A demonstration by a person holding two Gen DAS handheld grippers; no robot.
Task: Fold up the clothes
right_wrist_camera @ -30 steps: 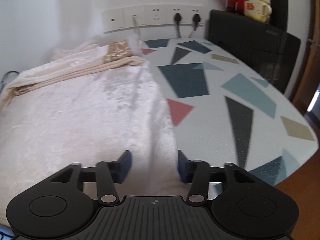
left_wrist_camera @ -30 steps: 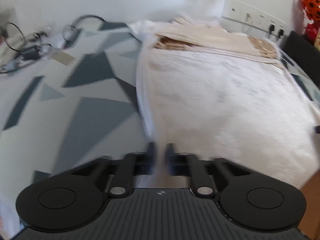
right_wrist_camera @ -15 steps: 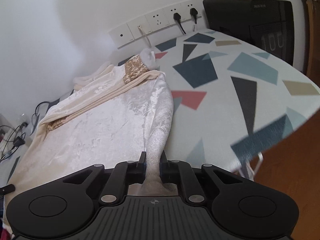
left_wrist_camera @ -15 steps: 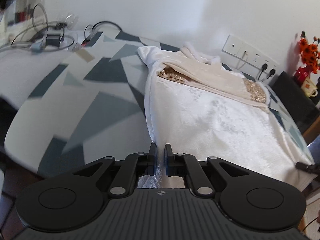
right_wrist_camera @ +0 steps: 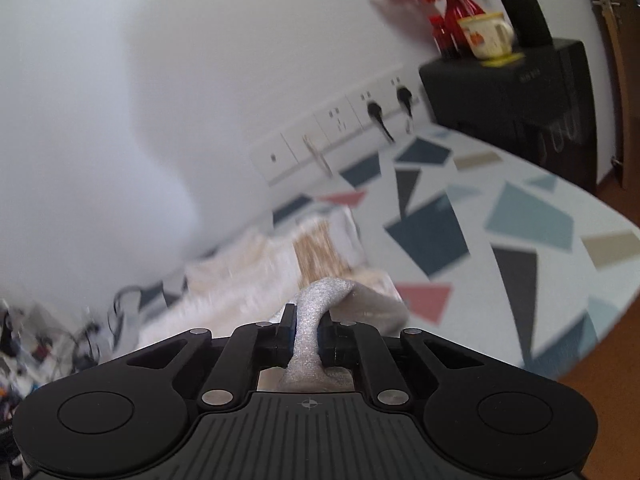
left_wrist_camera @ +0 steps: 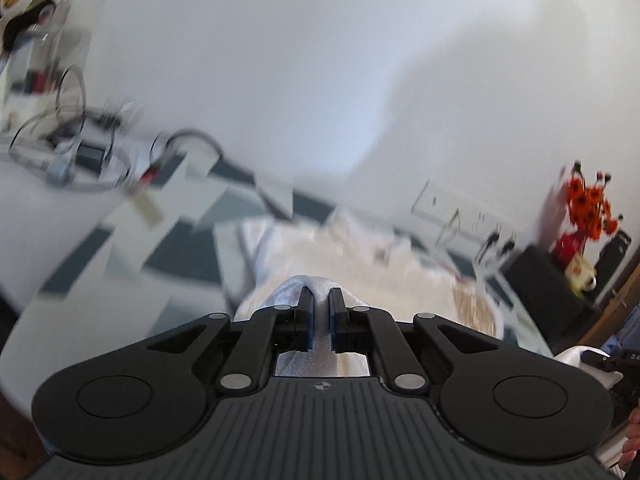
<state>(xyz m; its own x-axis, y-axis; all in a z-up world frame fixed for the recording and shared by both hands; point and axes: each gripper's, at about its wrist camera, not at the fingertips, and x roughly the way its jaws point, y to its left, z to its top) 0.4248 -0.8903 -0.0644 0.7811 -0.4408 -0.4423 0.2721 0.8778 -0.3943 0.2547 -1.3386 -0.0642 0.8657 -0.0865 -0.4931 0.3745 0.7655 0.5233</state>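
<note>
Left gripper (left_wrist_camera: 319, 300), right gripper (right_wrist_camera: 306, 318): jaws clamped on white garment (right_wrist_camera: 320, 292); no legible writing.

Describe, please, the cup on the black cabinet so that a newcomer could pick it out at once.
Start at the black cabinet at the far end of the patterned table, against the white wall. On its top, a cream cup stands right of a red vase of orange flowers. It alone is pale, with a handle and an orange print.

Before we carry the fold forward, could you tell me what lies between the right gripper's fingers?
In the right wrist view, a bunched fold of the white garment.
</note>
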